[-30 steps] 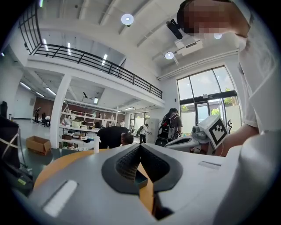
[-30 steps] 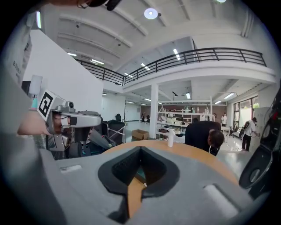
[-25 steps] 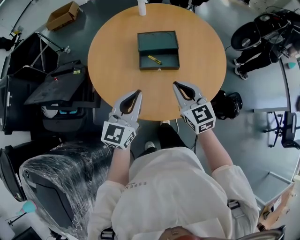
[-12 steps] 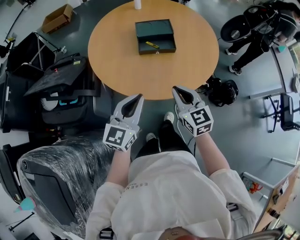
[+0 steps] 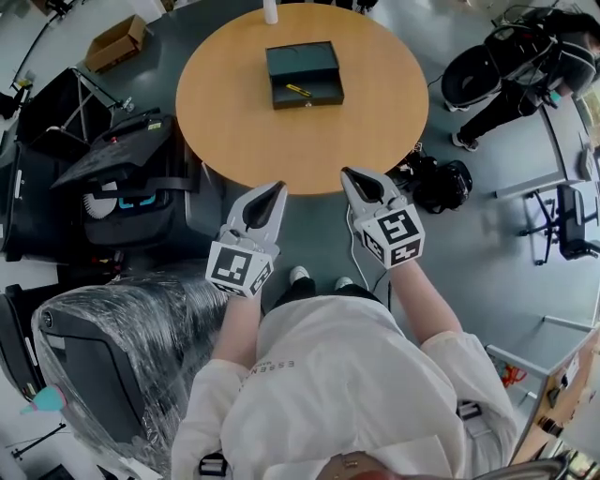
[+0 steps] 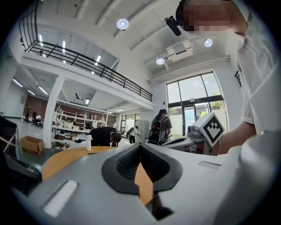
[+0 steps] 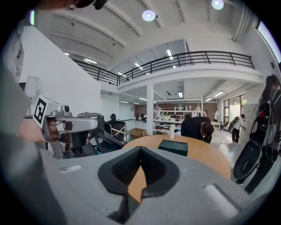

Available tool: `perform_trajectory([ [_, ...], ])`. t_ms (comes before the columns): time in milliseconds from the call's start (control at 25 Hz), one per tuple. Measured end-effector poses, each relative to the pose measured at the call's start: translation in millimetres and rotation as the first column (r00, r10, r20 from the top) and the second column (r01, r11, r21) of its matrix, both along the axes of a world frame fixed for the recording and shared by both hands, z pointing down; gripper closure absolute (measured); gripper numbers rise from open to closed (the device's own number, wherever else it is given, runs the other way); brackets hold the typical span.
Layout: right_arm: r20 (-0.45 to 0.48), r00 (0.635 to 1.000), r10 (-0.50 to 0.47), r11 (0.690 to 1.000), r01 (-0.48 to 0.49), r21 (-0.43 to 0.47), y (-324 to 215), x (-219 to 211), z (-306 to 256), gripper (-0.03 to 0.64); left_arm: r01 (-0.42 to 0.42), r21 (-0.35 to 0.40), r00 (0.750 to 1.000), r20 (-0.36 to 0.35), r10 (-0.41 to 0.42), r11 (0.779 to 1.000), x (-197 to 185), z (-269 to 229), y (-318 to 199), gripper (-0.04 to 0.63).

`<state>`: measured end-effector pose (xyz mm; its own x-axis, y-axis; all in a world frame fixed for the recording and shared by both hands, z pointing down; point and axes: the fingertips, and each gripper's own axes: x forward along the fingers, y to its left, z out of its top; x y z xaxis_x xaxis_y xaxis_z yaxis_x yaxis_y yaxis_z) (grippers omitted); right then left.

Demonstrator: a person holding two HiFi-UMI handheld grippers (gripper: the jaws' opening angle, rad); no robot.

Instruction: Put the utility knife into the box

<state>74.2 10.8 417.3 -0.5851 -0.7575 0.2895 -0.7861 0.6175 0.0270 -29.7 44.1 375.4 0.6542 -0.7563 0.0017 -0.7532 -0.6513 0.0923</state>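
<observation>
The dark green box (image 5: 305,75) lies open on the far half of the round wooden table (image 5: 234,112). A yellow utility knife (image 5: 299,91) lies inside the box's front tray. My left gripper (image 5: 278,187) and right gripper (image 5: 347,172) hover side by side just off the table's near edge, over the floor. Both are shut and hold nothing. In the right gripper view the box (image 7: 173,146) sits on the table (image 7: 206,158) well beyond the shut gripper (image 7: 141,148). The left gripper view shows its shut gripper (image 6: 140,145) and only the table's edge (image 6: 61,160).
A white bottle (image 5: 270,11) stands at the table's far edge. A black equipment cart (image 5: 122,178) and a plastic-wrapped chair (image 5: 112,356) stand to the left. A black bag (image 5: 441,183) lies on the floor to the right, a cardboard box (image 5: 117,42) at far left.
The person has stepped back from the table, so the box and table sit farther away. Both grippers, earlier over the table's near edge, are now off it, still shut.
</observation>
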Motion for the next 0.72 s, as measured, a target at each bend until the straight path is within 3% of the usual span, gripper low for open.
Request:
perform_trajectory([
  [320, 0.021, 0.998, -0.053, 0.998, 0.053, 0.015, 22, -7, -8, 0.624, 0.004, 0.007, 1.0, 0.006, -0.004, 1.0, 13, -6, 9, 0.58],
  [720, 0.035, 0.998, -0.052, 0.997, 0.049, 0.065, 25, 0, -22, 0.624, 0.036, 0.008, 0.999, -0.022, -0.036, 0.999, 7, -13, 4, 0.58],
])
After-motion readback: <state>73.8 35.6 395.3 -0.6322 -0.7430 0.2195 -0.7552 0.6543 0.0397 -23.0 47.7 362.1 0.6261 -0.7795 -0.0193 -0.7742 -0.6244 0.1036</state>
